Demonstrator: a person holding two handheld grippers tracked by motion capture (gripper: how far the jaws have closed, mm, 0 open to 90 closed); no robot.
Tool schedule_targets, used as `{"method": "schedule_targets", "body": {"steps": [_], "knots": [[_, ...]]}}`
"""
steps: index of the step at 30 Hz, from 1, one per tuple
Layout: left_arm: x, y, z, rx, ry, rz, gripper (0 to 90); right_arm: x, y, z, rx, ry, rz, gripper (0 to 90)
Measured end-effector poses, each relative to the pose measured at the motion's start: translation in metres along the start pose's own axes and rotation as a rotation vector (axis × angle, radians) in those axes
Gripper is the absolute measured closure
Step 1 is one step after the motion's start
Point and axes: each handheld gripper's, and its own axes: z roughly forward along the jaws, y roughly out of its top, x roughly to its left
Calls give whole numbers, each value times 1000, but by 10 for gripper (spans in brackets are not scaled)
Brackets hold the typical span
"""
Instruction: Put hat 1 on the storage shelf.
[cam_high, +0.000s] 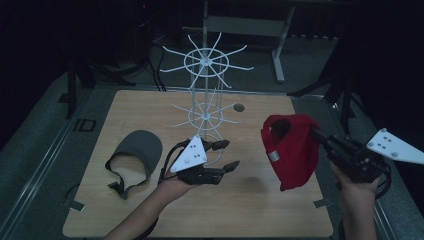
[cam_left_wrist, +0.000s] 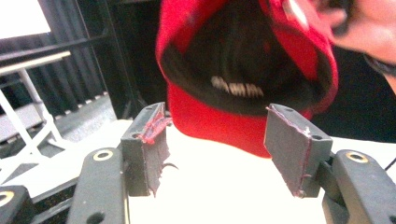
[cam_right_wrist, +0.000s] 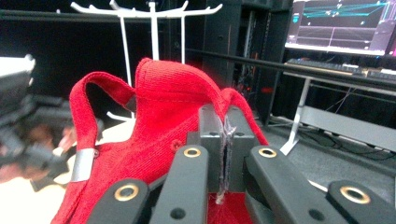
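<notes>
- Right claw (cam_high: 320, 137) is clamped tight on the red cap (cam_high: 292, 150), pads pinched together on a fold of its fabric, and I've got the cap hanging in the air over the right side of the table (cam_high: 250, 210).
- Right hand (cam_high: 357, 187) comes in from the lower right edge, forearm rising almost straight up the high view, gripper pointing left toward the middle.
- Left claw (cam_high: 226, 155) stands apart with nothing between the pads, aimed right at the cap but well short of it.
- Left hand (cam_high: 172, 185) sits palm up under its gripper, forearm angling in from the bottom centre.
- Left gripper view gives me what the high view can't: the cap's dark inside (cam_left_wrist: 243, 60) with a pale label, its opening facing my spread jaws, worn pads (cam_left_wrist: 292, 149) with frayed edges.
- Right gripper view shows the cap's back strap (cam_right_wrist: 81, 116) looping up and a silver buckle (cam_right_wrist: 83, 164), plus the pinch itself at close range.
- High view alone lays out the rest: a grey cap (cam_high: 137, 155) lying on the table left of my left hand, and the white rack (cam_high: 205, 95) standing behind it, between the two hands.
</notes>
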Motion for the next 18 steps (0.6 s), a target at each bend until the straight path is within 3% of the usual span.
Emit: {"method": "schedule_targets", "body": {"steps": [8, 18], "knots": [[-2, -30, -6, 28, 6, -49, 399, -9, 29, 21, -27, -59, -5, 883], [-7, -49, -8, 59, 17, -49, 399, -24, 63, 53, -61, -83, 26, 883]]}}
